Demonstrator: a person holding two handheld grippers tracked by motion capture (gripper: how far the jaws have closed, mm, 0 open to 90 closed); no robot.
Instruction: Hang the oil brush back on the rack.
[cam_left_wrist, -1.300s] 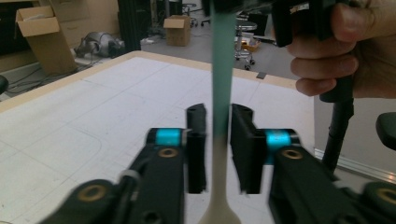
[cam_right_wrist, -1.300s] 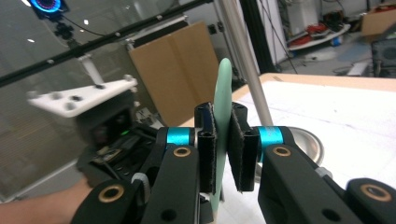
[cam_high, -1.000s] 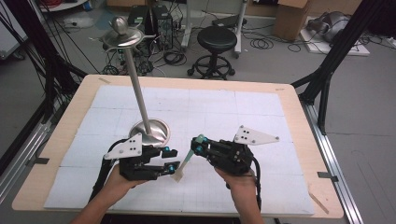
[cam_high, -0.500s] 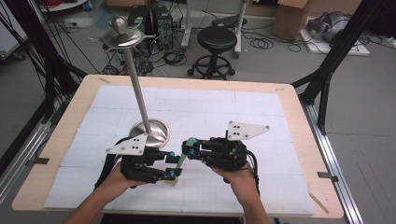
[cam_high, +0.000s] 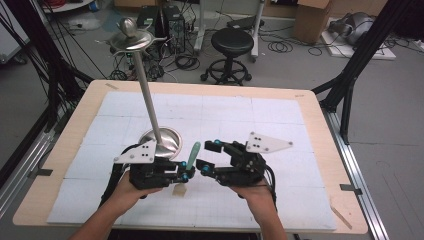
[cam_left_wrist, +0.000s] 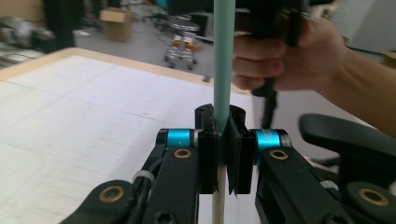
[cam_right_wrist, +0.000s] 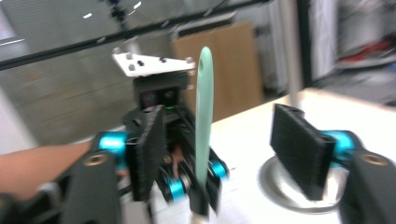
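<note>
L jaws have just closed tight on the green-handled tool (cam_left_wrist: 223, 70) at handle/wood joint; L gripper (cam_high: 184, 171) takes it over. R gripper (cam_high: 209, 156) jaws just opening, wide either side of handle, not touching. Tool near-centre, right of metal stand (cam_high: 161, 142).

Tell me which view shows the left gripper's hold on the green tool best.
The left gripper view: its pads press on the green tool close up. The right gripper view shows the tool upright between open jaws; the high view shows it small.
</note>
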